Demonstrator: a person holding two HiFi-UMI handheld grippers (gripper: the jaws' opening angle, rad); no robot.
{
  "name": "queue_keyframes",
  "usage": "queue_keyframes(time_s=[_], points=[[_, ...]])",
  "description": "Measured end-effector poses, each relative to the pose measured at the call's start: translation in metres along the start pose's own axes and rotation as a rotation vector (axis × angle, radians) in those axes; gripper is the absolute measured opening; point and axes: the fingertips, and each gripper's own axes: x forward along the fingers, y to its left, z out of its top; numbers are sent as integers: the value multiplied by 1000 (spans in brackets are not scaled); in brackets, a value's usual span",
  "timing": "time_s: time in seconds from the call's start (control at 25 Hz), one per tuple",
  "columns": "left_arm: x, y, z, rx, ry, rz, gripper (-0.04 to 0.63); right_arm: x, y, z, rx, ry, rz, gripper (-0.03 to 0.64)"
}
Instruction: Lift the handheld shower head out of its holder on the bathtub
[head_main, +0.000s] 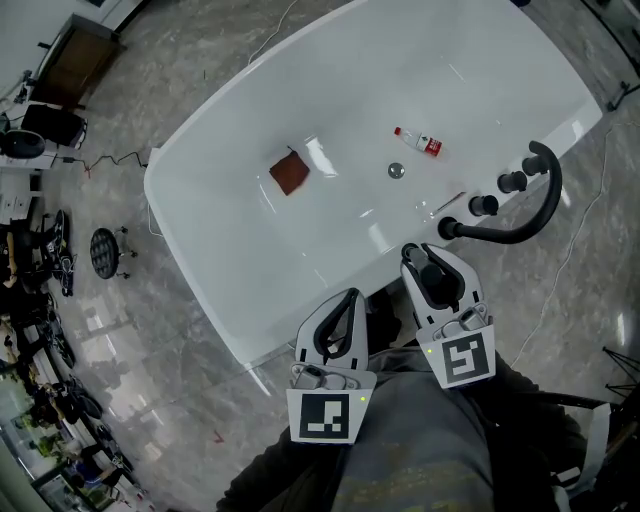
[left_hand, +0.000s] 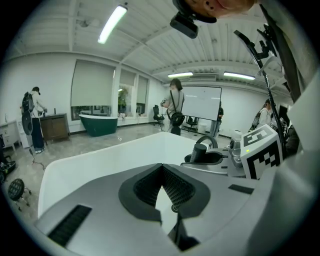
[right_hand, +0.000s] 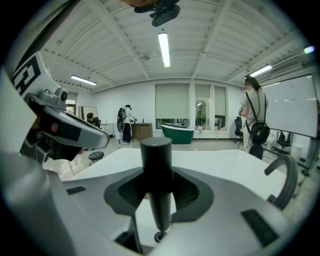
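Gripping the black handheld shower head (right_hand: 156, 170), the right tool (head_main: 432, 256) is pressing its two pads against either side of the cylindrical handle. The handle is standing upright between the jaws, its wide flat end up and its narrow end tapering down. In the head view, tool and shower head are sitting over the near rim of the white bathtub (head_main: 210, 240), just beside the base of the black curved spout (head_main: 525, 228). The holder itself is not showing clearly enough to pick out.

The left tool (head_main: 345, 300) is hanging a little nearer the person, beside the right tool and apart from it. Its jaw tips are meeting and nothing is sitting between them.

Two black knobs (head_main: 483, 205) (head_main: 512, 182) are standing in a row on the rim inside the spout's arc. Inside the tub, a brown cloth (head_main: 290, 173) is lying flat, well apart from a small bottle with a red label (head_main: 419, 141) on its side; the round drain (head_main: 396, 171) is sitting just beside the bottle. The tub is standing on a grey marbled floor (head_main: 130, 330). A person (left_hand: 175, 107) is standing in front of a whiteboard (left_hand: 201, 102), and a dark green tub (left_hand: 98, 123) is sitting by the far windows.
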Motion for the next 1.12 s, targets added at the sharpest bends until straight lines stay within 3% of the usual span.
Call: queue_keyframes(time_s=[0.44,0.76,1.12], points=[[-37,-7,56,46,-76,-14,3,-37,7,68,-9,-79,-19,133],[-60,-4,100,79,-200,-10,3,-62,18,118,-13,-149,-7,133],[-68,-18,118,99,-259,-33,4,-72,18,122,-17,-143,-2,133]])
